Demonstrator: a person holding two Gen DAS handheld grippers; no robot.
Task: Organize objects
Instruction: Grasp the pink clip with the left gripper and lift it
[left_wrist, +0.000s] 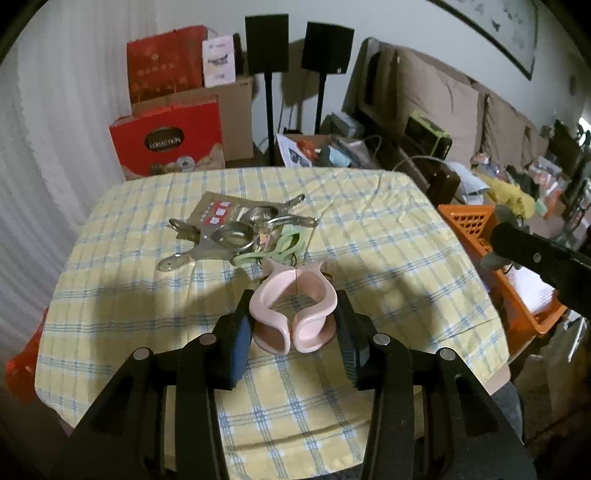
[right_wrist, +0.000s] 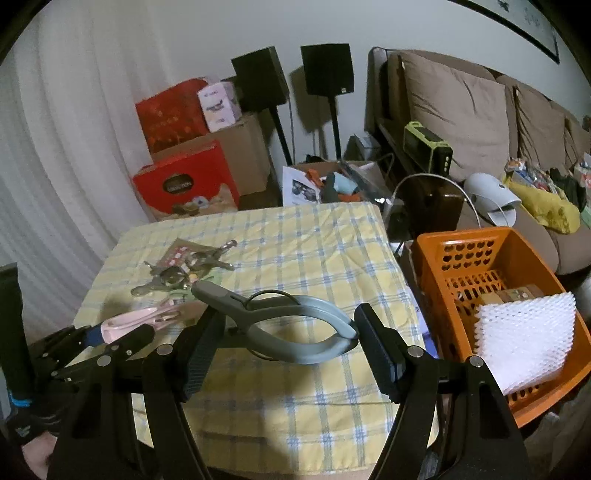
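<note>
My left gripper (left_wrist: 293, 325) is shut on the handles of a pink plastic clip (left_wrist: 291, 314), held just above the checked tablecloth (left_wrist: 369, 229). The pink clip also shows in the right wrist view (right_wrist: 136, 321). My right gripper (right_wrist: 288, 339) is shut on a grey plastic clip (right_wrist: 295, 325), held above the table near its right side. Behind them lies a pile of clear clips (left_wrist: 229, 236) and a green clip (left_wrist: 280, 245) on a brown printed packet (left_wrist: 218, 210).
An orange basket (right_wrist: 461, 258) stands right of the table, holding white foam netting (right_wrist: 524, 339) and wooden blocks. Red gift boxes (left_wrist: 170, 144), cardboard boxes and two speaker stands are behind the table. A sofa with clutter runs along the right.
</note>
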